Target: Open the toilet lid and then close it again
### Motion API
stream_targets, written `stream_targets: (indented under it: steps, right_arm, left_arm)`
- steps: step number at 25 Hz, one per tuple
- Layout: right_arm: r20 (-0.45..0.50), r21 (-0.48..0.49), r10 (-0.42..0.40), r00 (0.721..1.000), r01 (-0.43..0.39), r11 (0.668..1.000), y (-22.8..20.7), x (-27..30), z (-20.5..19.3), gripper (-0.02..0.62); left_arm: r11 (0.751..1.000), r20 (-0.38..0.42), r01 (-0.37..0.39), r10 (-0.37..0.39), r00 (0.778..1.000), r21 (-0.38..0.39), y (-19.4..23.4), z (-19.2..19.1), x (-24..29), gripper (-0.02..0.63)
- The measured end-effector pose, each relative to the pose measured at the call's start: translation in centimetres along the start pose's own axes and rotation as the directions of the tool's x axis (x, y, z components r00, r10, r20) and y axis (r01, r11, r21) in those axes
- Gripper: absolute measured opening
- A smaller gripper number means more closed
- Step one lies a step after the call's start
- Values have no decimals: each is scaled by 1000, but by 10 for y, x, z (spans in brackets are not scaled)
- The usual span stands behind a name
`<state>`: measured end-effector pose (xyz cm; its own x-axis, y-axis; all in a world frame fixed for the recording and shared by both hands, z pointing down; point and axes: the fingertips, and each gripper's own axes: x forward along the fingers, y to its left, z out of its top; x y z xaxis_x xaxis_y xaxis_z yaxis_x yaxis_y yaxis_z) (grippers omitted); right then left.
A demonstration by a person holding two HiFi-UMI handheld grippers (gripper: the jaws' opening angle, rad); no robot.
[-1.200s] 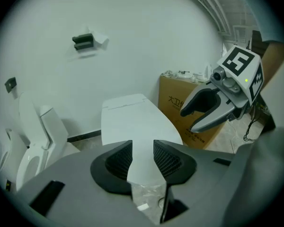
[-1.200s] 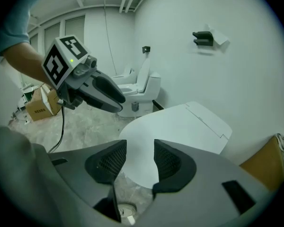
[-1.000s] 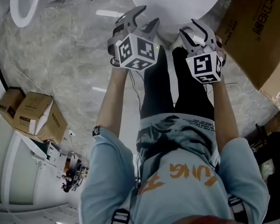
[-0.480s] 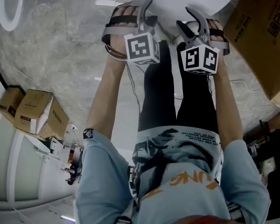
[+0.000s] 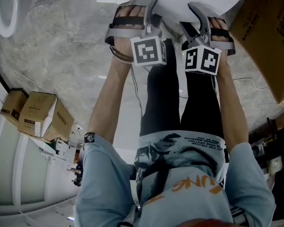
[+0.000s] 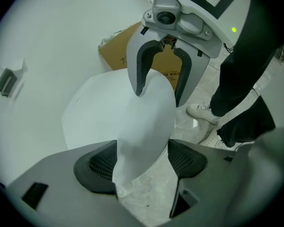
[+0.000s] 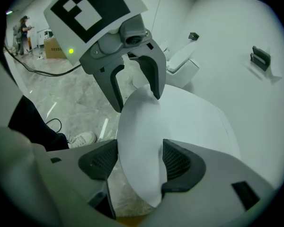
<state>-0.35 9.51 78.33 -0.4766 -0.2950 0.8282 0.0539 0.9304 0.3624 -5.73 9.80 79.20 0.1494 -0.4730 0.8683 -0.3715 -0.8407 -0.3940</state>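
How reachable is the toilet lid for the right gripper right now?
Probably yes: the right gripper straddles the front edge of the toilet lid, its jaws having just been opening around it, and nothing else looks in the way.

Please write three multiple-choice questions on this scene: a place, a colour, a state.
1. Where is the front edge of the white plastic toilet lid? A between the jaws of left gripper and right gripper; B on a shelf; C in a bucket.
2. The large cardboard box is: A blue; B brown; C green.
3. Left gripper's jaws: A shut empty; B open; C gripping a cable.
Key: A, both gripper views show it; B, head view; B, both pairs have just been opening and stand apart round the lid.
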Motion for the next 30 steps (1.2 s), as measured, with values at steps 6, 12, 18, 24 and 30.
stream_targets:
  steps: [6,12,18,24,30]
  right_arm:
    - [-11,56,-4,1000,4,998,-2,-11,0,275]
    - [-1,39,0,1000,0,999,-12,-28,4,276]
    - [14,73,-14,1000,13,997,-29,-53,12,295]
    - [29,105,-28,999,25,994,-46,-83,22,318]
    - [58,114,-76,995,69,991,-77,-118,38,324]
  left_arm:
    - [998,26,-21,20,999,58,7,9,-8,351]
    - [994,45,-42,38,998,101,9,15,-14,351]
    - [975,42,-133,128,991,177,21,22,-28,350]
    - [938,58,-252,245,968,237,29,28,-54,309]
    - [931,60,-289,283,957,222,61,46,-80,298]
